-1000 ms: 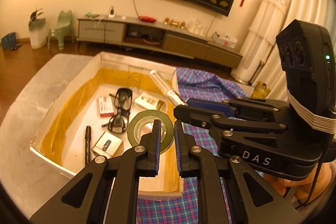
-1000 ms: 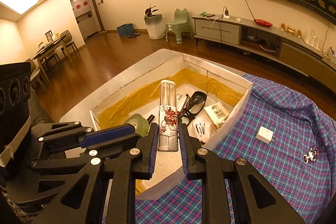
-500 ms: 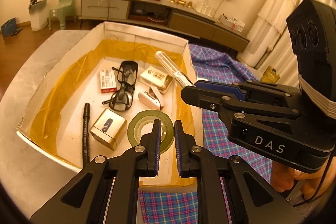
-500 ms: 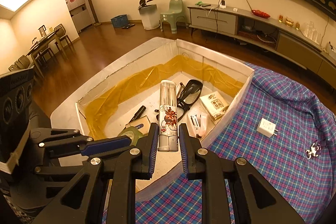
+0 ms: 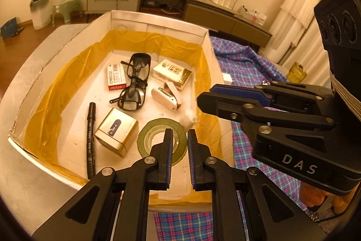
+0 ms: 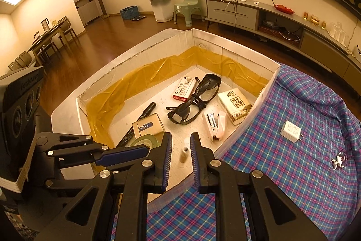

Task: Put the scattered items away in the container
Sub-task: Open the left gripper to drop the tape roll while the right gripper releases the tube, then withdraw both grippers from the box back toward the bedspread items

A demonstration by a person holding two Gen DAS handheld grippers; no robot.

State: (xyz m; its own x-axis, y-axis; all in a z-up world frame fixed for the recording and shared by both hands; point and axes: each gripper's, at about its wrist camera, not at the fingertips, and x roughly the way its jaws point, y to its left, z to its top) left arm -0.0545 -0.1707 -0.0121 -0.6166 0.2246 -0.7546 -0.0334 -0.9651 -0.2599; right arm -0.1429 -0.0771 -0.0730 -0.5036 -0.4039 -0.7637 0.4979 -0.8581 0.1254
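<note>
My left gripper (image 5: pixel 180 131) is shut on the wall of a green tape roll (image 5: pixel 155 139), low inside the white cardboard box (image 5: pixel 158 22) lined with yellow film. My right gripper (image 6: pixel 181 134) hangs over the box's near corner with its jaws closing and nothing pressed between the pads. A small white-capped tube (image 6: pixel 183 153) shows blurred in the gap, lower down in the box and free of the fingers. In the right wrist view the tape roll (image 6: pixel 144 141) sits at the tip of the left gripper (image 6: pixel 146 148).
The box also holds sunglasses (image 6: pixel 194 101), a stapler (image 6: pixel 216 125), a tissue pack (image 6: pixel 234 103), a staples box (image 6: pixel 183 88), a black marker (image 6: pixel 146 110) and a gold tin (image 6: pixel 147 125). A white plug (image 6: pixel 291 131) and a metal trinket (image 6: pixel 338 160) lie on the plaid cloth (image 6: pixel 293 184).
Both grippers have sunk toward the box. The printed tube has slipped out of the right gripper's pads, and the pads have drawn closer together. The left gripper still carries the tape roll.
</note>
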